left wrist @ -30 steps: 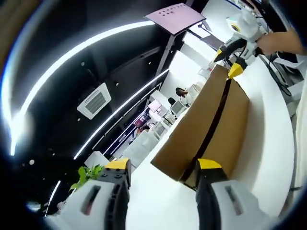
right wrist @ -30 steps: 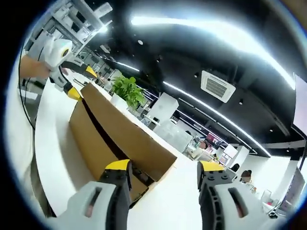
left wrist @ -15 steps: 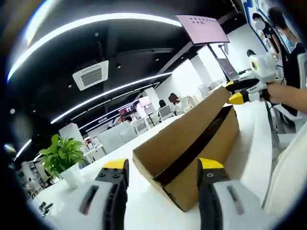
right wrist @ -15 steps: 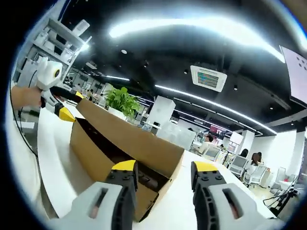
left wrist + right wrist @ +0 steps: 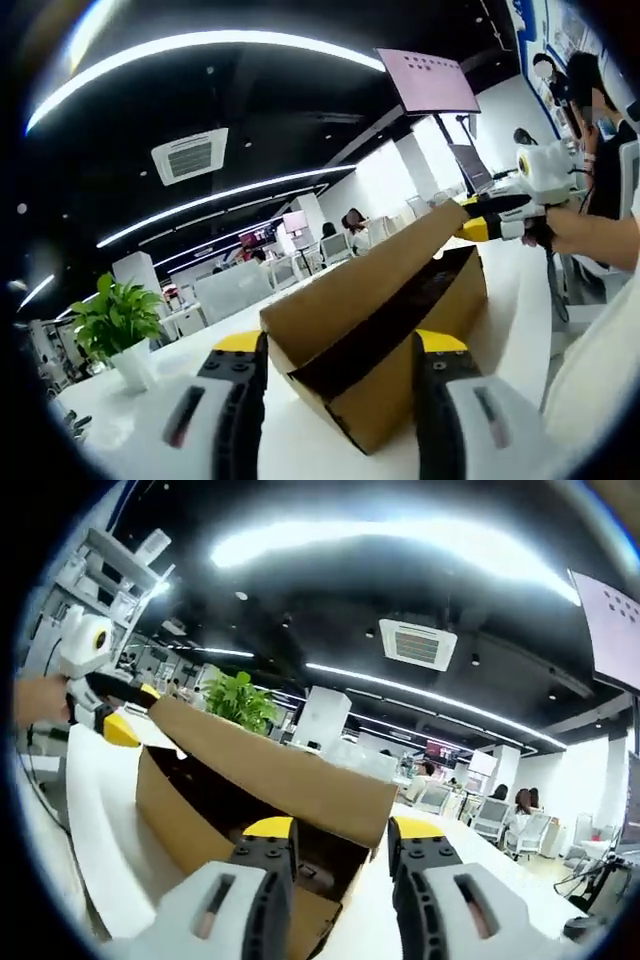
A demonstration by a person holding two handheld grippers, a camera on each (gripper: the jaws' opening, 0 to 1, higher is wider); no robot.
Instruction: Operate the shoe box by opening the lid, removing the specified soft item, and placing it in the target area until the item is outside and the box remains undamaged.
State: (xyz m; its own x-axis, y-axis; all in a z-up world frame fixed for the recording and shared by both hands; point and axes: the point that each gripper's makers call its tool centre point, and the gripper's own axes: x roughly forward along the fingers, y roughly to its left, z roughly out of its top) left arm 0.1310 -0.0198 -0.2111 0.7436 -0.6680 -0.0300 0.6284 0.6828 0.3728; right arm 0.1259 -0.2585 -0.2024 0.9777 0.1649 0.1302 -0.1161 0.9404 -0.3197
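The step in hand was the first one, opening the lid point(image 5: 350, 290). The lid stood raised off the box point(image 5: 410, 375) at a slant, with a dark gap along its front edge, so the opening looked well under way but not finished.

In the left gripper view the left claw point(image 5: 340, 350) rose at the near end of the box, its yellow-tipped jaws spread with the near corner of lid and box between them. Whether either jaw touched the cardboard could not be told. At the far end of the box the right claw point(image 5: 487, 219) sat against the lid's far edge.

In the right gripper view the right claw point(image 5: 340, 832) stood at its own near end of the box point(image 5: 190, 825), jaws parted by a narrow gap with the lid point(image 5: 270, 770) corner just ahead of them. Whether they pinched the lid edge or merely flanked it could not be told. The left claw point(image 5: 120, 710) showed at the far end of the lid, one yellow tip above the edge and one below, seemingly lifting it.

The soft item lay somewhere inside the box, hidden in the dark gap under the lid; something dark showed there but could not be made out.

The next move probably called for swinging the lid fully back, evenly at both ends so the cardboard did not tear, then reaching one claw into the box. The box rested on the white bench point(image 5: 300, 450).
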